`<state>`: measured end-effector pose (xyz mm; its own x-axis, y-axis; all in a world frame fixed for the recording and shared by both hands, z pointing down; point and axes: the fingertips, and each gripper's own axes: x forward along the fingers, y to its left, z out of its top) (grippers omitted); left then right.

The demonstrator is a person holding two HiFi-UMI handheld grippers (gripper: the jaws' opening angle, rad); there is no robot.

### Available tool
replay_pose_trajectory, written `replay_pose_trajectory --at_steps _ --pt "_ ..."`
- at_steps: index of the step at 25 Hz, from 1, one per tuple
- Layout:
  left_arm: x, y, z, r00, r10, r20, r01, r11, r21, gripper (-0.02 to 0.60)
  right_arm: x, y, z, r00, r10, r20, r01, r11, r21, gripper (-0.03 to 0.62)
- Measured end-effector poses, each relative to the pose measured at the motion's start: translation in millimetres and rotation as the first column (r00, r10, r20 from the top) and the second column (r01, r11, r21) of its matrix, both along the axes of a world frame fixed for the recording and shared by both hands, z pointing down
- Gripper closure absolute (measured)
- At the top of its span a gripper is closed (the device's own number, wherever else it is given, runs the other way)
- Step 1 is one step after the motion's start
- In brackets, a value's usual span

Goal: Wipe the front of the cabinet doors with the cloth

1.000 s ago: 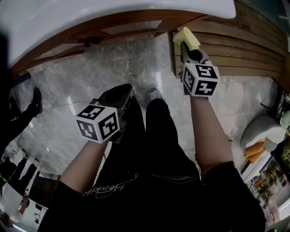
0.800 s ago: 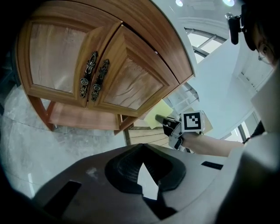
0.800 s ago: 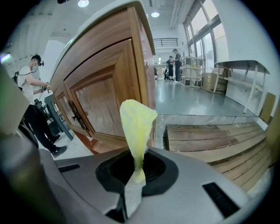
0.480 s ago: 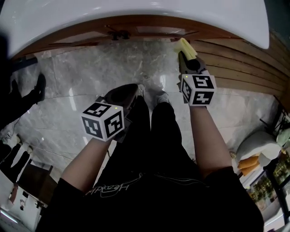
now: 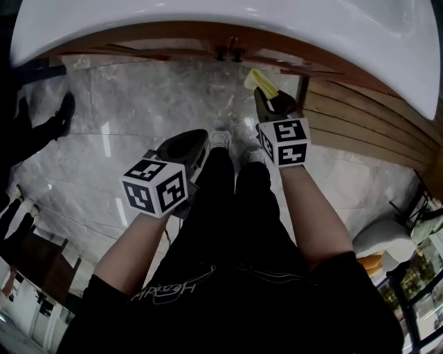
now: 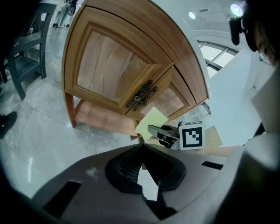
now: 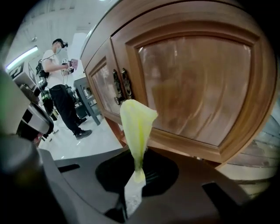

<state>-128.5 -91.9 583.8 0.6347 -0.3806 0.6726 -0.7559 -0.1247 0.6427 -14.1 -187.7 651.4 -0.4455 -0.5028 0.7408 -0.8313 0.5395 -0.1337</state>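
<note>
cabinet doors [image 5: 180, 41] mostly hidden under white countertop [image 5: 208, 17], chair [image 6: 22, 57] cropped

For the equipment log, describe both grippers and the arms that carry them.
The left gripper and right gripper have dark grey, rounded shells with black ribbed pads inside the jaws. The left cube and right cube are white with black square markers. The forearms are bare. The person wears a black short-sleeved shirt with faint lettering and black trousers.
</note>
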Motion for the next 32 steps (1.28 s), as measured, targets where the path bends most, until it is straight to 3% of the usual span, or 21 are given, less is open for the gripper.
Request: replay_pose_trajectory --at_steps 6,13,19,32 --pt "-33 5 8 0.998 -0.062 0.008 0.062 0.998 -0.012 0.575 -43 -2 13 0.997 -0.074 -0.002 0.074 0.997 -0.003 0.554" --pt "-58 15 17 0.995 -0.101 0.011 0.101 0.994 -0.034 0.574 -62 -14 27 0.996 -0.092 -0.018 0.092 0.996 -0.015 0.554" --pt "-63 10 20 0.993 -0.117 0.006 0.117 0.993 -0.031 0.575 -60 -22 36 0.997 -0.073 -0.032 0.073 0.997 -0.019 0.554" --pt "-45 5 20 0.997 -0.07 0.015 0.07 0.997 -0.031 0.575 -36 -31 42 1.0 0.006 -0.019 -0.007 1.0 -0.014 0.554"
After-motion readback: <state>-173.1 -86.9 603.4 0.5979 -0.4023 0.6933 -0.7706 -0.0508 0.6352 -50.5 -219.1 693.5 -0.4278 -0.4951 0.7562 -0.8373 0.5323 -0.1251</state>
